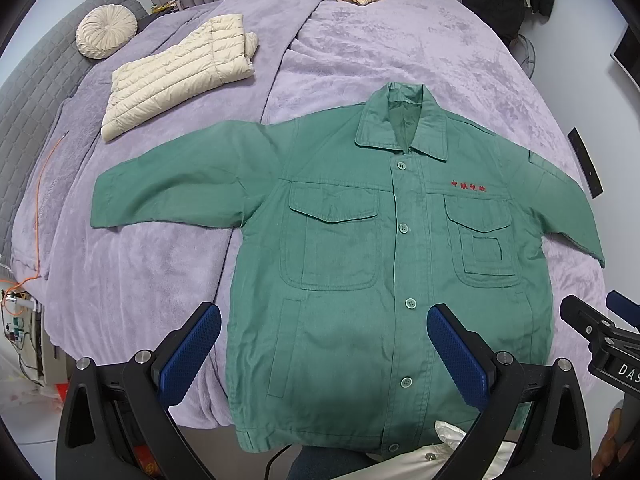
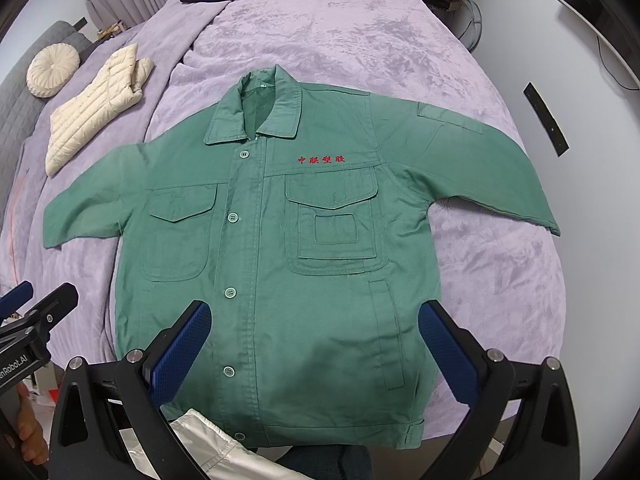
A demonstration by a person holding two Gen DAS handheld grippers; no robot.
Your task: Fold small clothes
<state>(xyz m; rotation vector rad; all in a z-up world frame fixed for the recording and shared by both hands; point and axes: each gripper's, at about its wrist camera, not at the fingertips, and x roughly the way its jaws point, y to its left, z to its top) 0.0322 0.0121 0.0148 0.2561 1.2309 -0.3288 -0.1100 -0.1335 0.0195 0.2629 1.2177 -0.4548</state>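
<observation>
Spread flat, buttoned green cotton work jacket point(image 1: 384, 264) on lilac plush bed point(image 1: 420, 48). Left tongs point(image 1: 320, 344) and right tongs point(image 2: 314, 340) hovering above hem, both wide open, gripping nothing.

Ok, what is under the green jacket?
The green jacket lies flat, buttoned, on the purple blanket, both sleeves spread. Its hem hangs past the bed edge over something white. Whatever else lies beneath is covered.
</observation>
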